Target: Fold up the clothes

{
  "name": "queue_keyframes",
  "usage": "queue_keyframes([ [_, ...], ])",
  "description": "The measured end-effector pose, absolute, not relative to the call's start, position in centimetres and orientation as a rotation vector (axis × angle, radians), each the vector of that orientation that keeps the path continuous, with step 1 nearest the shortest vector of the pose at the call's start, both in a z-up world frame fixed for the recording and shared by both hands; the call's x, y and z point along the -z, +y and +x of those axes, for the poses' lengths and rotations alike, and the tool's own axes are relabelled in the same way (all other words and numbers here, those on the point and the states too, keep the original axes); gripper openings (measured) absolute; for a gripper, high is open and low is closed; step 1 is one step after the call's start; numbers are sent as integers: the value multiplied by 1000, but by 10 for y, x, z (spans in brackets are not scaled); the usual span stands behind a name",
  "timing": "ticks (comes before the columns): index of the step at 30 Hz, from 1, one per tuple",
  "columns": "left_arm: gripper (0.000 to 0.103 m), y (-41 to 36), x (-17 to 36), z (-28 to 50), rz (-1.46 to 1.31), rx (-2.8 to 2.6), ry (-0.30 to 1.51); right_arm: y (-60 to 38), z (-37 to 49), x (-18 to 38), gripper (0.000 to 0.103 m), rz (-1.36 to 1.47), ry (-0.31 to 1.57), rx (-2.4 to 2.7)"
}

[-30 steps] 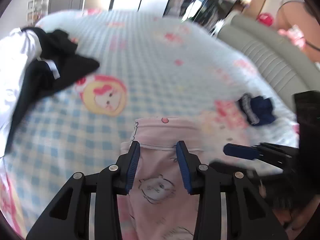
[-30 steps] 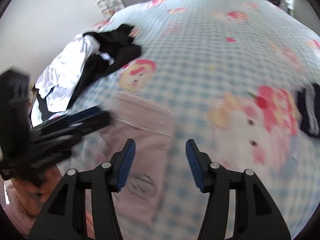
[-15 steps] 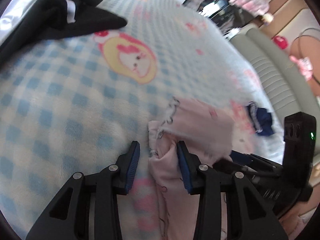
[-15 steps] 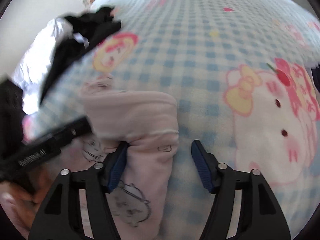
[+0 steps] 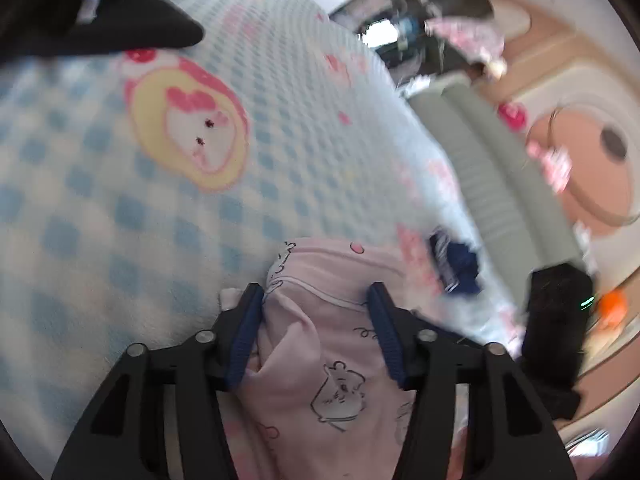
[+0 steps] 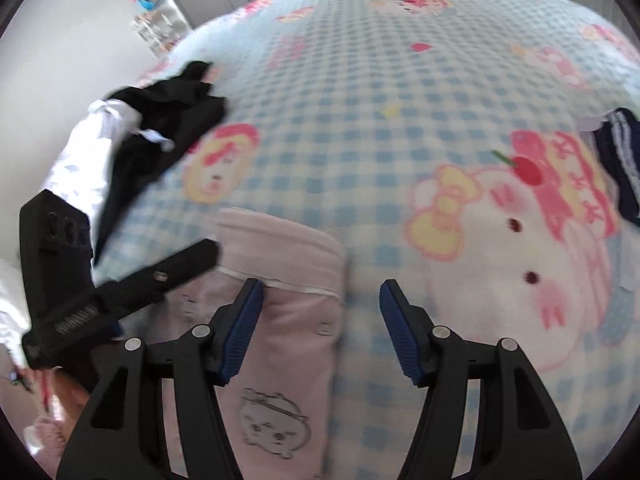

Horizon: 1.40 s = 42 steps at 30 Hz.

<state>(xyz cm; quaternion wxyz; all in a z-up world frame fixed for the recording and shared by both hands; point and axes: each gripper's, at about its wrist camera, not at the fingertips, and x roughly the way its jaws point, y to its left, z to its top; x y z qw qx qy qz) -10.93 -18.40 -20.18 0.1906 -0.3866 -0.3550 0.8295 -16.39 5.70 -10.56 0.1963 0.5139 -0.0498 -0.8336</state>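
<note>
A pale pink garment [image 5: 320, 320] with cartoon prints lies folded on the blue checked blanket [image 5: 120, 208]. My left gripper [image 5: 316, 312] is open, its jaws straddling the garment's folded edge, cloth bulging between them. In the right wrist view the same pink garment [image 6: 280, 280] lies at lower left. My right gripper [image 6: 320, 308] is open over its right edge, left finger on the cloth, right finger over the blanket [image 6: 360, 120]. The left gripper's body [image 6: 120, 280] shows at the left of that view.
A black and white pile of clothes [image 6: 132, 140] lies at the far left of the bed. A dark blue striped garment [image 6: 620, 160] lies at the right; it also shows in the left wrist view [image 5: 456, 264]. A grey padded headboard [image 5: 500, 180] runs along the bed's right side.
The left gripper has opened wider around the pink cloth. The right gripper has drawn back a little and the pink garment's top fold has flattened.
</note>
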Motion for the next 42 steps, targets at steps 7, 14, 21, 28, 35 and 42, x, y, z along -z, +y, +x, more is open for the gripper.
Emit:
queue_keyframes([
  [7,7,-173,163,-81,-983,-2433,-831,66,-157,90,62,1327,-172,2364],
  [14,9,-183,161,-62,-1189,-2759,-724,58,-167,97,62,1387,-86,2373],
  [21,26,-179,154,-61,-1023,-2701,-753,52,-166,116,61,1444,53,2426],
  [28,33,-134,184,-91,-1271,-2581,-539,55,-154,98,61,1325,-14,2359],
  [35,31,-151,167,-64,-1307,-2621,-630,71,-142,94,65,1419,58,2383],
  [42,32,-128,175,-1,-1380,-2481,-742,85,-96,94,64,1405,26,2193],
])
